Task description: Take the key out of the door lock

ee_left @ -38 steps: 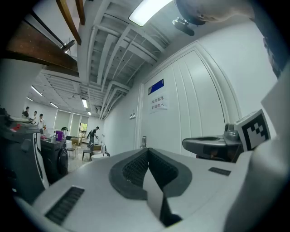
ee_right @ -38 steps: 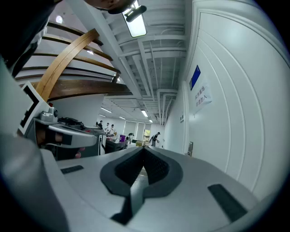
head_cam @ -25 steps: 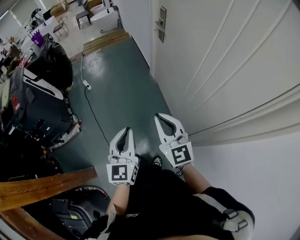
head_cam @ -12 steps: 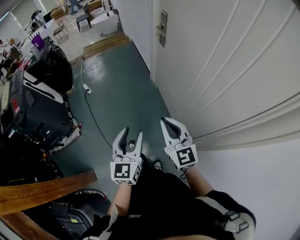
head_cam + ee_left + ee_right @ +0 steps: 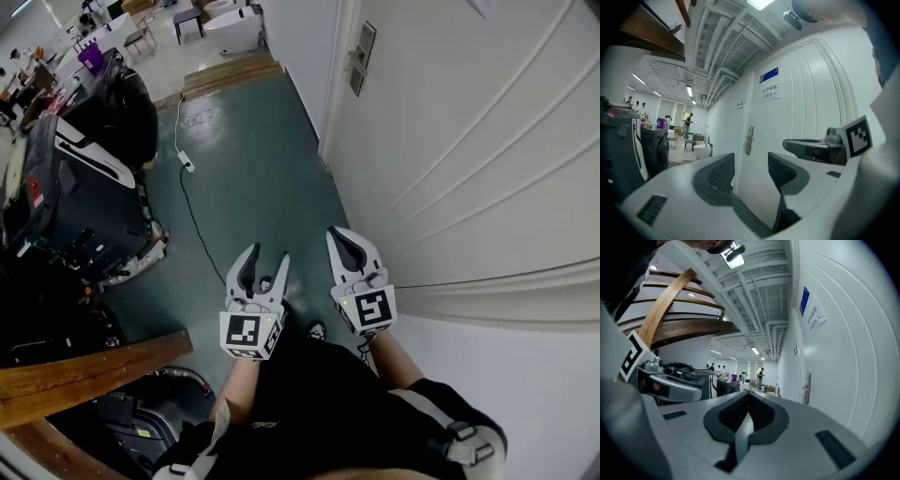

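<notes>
Two tongs, held level side by side above the green floor [image 5: 253, 178], close to its edge along the white door [image 5: 469, 141].

Left tongs [image 5: 269, 255]: jaws apart, just opened wider, nothing between them but a far view of the door. Right tongs [image 5: 336, 234]: jaws pressed together, empty. One marker cube on each.

One lock plate [image 5: 361, 58] with a handle on the door, well apart from both tongs, towards the door's far edge. Cannot make out the key at this range: too small to tell, so its place in the lock stays unconfirmed.

One purple bin [image 5: 91, 58] far down the room, contents too small to read.

Two notices high on the door: one blue sign [image 5: 768, 75], one white sheet [image 5: 770, 92] just below it.

One white cable [image 5: 192, 220] across the floor, ending at one power strip [image 5: 187, 165]. One large dark machine [image 5: 75, 197] along the floor's left edge. Curved wooden beams [image 5: 84, 361] at the lower left. A few people standing far off in the open room beyond.
</notes>
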`<action>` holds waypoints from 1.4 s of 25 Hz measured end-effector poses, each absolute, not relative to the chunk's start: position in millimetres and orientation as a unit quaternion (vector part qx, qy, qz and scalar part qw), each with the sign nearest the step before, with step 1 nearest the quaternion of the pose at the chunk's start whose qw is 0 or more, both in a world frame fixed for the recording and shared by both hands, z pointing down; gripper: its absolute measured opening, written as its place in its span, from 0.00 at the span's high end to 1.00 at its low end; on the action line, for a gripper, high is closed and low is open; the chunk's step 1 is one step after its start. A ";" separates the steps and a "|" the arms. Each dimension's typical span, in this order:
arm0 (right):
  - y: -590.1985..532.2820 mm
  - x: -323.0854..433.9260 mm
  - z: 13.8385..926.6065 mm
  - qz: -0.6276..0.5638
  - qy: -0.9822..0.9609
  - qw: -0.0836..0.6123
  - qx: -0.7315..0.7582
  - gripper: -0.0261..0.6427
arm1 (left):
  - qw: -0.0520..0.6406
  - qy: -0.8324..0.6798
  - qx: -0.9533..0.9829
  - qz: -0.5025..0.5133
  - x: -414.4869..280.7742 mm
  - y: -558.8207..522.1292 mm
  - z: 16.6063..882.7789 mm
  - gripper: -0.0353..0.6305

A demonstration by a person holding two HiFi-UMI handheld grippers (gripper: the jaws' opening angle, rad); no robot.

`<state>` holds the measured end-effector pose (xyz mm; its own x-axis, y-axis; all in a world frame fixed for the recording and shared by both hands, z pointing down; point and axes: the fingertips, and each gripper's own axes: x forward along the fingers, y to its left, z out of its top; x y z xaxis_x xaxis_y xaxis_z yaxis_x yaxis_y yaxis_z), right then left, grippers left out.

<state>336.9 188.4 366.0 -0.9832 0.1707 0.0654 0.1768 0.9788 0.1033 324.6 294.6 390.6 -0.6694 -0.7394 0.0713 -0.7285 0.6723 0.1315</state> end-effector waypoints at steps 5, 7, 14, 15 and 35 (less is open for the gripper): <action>190.5 277.9 366.5 -0.058 -0.994 0.012 -0.089 0.95 | 0.052 -0.913 0.403 -0.046 267.6 301.1 389.1 0.64; 194.8 252.7 367.6 -0.063 -0.993 0.018 -0.094 0.95 | 0.048 -0.914 0.400 -0.049 241.9 304.7 388.3 0.64; 209.1 175.7 354.5 -0.081 -0.993 0.023 -0.087 0.95 | 0.041 -0.913 0.403 -0.055 160.6 318.7 381.6 0.64; 212.7 165.7 355.5 -0.080 -0.993 0.018 -0.090 0.95 | 0.042 -0.913 0.403 -0.058 149.7 322.6 381.3 0.64; 230.7 76.5 385.5 -0.088 -0.991 0.064 -0.072 0.95 | 0.081 -0.890 0.441 -0.087 60.2 338.5 408.3 0.64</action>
